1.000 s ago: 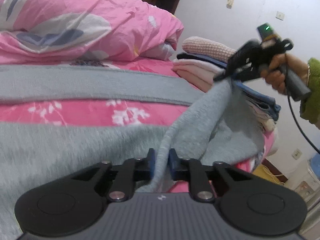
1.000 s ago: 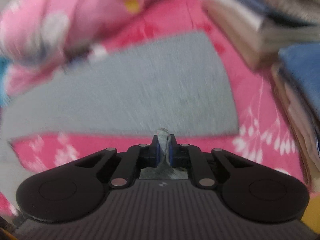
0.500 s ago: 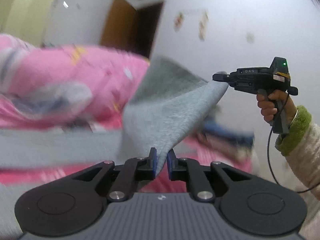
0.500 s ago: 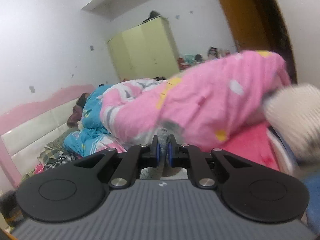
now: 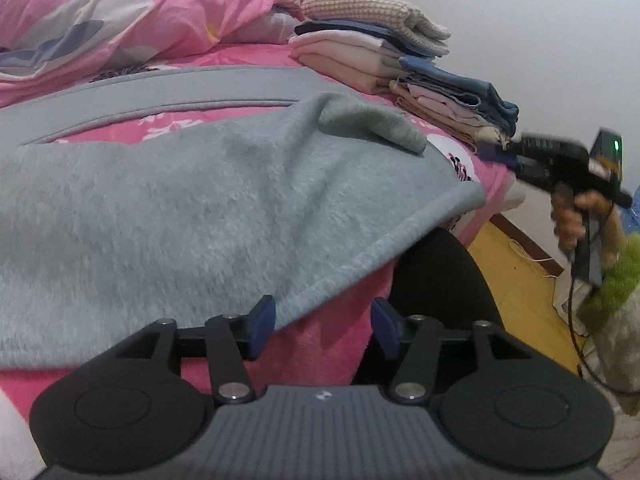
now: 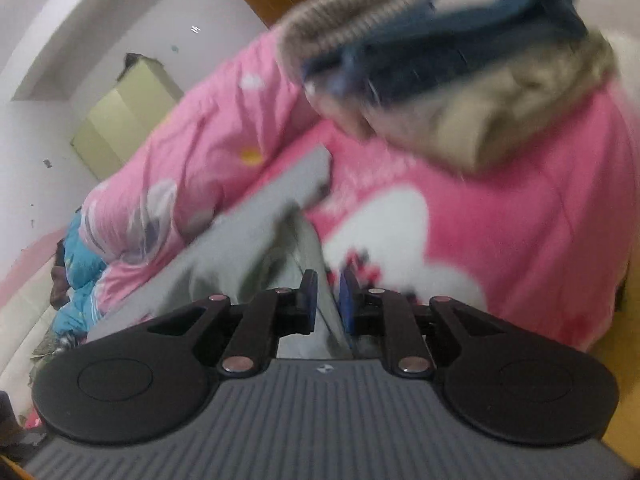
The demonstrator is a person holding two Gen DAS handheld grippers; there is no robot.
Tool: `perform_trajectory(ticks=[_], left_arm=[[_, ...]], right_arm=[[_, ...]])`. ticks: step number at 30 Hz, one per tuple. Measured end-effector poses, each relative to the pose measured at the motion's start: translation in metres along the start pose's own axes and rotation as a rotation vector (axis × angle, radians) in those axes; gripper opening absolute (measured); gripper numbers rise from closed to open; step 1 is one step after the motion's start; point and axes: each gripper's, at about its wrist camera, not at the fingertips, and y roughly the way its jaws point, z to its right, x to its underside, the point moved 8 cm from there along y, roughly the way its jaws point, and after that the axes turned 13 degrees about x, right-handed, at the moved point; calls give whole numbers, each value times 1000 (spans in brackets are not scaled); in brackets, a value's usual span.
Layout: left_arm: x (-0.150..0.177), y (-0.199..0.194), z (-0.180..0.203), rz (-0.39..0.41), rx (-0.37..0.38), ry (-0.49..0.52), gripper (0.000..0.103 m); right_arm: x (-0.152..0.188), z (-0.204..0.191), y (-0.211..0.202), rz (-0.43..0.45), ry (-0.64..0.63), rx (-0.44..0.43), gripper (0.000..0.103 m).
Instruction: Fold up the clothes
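Far left, crumpled pink quilt (image 5: 132, 8) heaped on a bed under a pink printed sheet (image 5: 332, 340); pale green wardrobe (image 6: 124, 120) and white walls beyond in the right wrist view. Centre, grey fleece garment (image 5: 208, 216) spread flat across the sheet, one corner flopped over near the bed edge. Left gripper (image 5: 323, 322) low over the near hem, jaws opening, nothing pinched, hem lying just beside one pad. Right of centre, stack of folded clothes (image 5: 400, 60) at the bed's far edge. Far right, right gripper (image 6: 328, 300) jaws opening slightly, grey cloth between the pads, not pinched; yellow floor (image 5: 520, 280) below.
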Motion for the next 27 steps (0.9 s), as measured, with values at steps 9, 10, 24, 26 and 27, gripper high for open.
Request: perform_trajectory(ticks=[9,10,24,26,27], left_arm=[[-5,-30,-7,121,-120,8,70],[-7,-33,-9,134,-137,11,70],[-11,-40,-34,168,-206,-31,72],[-8,-39,-39,161,-203,-43,72],[-7,-38,-42,157,-202,-52,72]], right_arm=[[-13,-70,35,-41,-280,-84,33],[-8,-75,36,-60,-297,-92,37],[-81,-50,96,36,17,123,14],[-77,-32,66,83,34,141,15],[-67,-23,50,76,47,147,21]])
